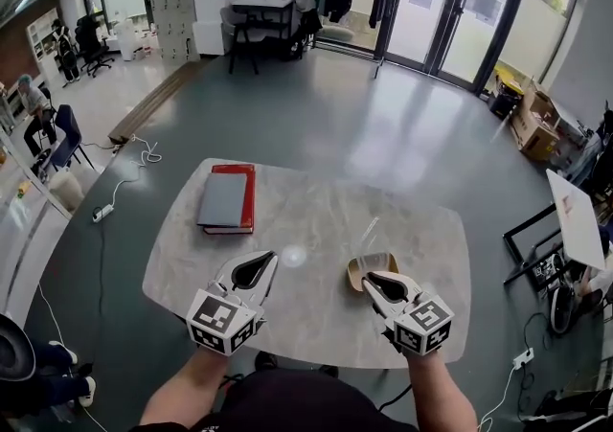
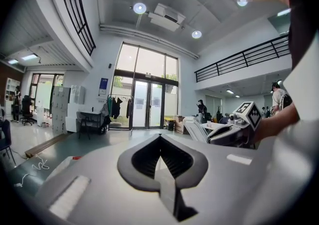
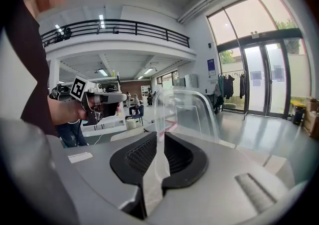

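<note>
**Worktop** [image 1: 316, 229]: one, pale marbled stone with rounded corners. A broad bare stretch runs down the middle between the two groups of things, and dark floor lies open on every side.

**Far-left corner:** one red book [image 1: 247, 202] with one grey flat pad [image 1: 222, 198] lying on top of it, both close to the far edge.

**Right half, back from the near edge:** one clear plastic container [image 1: 372, 262], its see-through lid [image 3: 184, 112] standing upright.

**Left claw** [image 1: 261, 262]: one, tips closed together with nothing between them, held over bare stone well apart from the book.

**Right claw** [image 1: 369, 279]: one, pinched on the container's thin clear edge.

**Pose:** both forearms reach forward side by side, about level, with the marker cubes nearest the person.
</note>
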`<state>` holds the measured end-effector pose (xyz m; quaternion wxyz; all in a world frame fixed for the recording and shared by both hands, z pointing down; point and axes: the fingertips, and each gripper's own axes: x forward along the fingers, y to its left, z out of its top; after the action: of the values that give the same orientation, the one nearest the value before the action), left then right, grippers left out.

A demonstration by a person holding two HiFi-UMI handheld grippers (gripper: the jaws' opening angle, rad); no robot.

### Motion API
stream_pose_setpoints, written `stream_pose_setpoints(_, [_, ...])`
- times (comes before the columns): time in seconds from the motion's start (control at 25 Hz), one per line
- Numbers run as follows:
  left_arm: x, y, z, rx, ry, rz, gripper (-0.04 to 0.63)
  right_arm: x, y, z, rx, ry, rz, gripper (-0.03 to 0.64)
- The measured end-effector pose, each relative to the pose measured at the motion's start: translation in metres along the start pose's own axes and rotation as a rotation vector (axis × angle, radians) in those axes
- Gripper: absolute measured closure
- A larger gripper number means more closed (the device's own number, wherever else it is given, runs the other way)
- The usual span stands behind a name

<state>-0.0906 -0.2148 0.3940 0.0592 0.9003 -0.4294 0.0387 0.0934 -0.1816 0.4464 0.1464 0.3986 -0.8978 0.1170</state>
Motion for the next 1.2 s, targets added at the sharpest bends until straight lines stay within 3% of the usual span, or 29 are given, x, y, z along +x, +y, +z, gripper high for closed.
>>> stream_pose_setpoints(0.28, [0.0, 0.025, 0.009, -0.001, -0.019, 0.055, 0.597, 0.001, -0.009, 0.034, 0.024, -0.115, -0.024, 0.555])
stream_pose_setpoints(0.76, [0.021, 0.042, 0.023, 0.015, -0.029, 0.069, 0.597, 0.018, -0.026, 0.066, 0.031, -0.213, -0.055, 0.558])
stream_pose_setpoints(1.2, [0.033, 0.03, 0.014, 0.004, -0.016, 0.052, 0.598, 0.02, -0.031, 0.061, 0.029, -0.21, -0.061, 0.565])
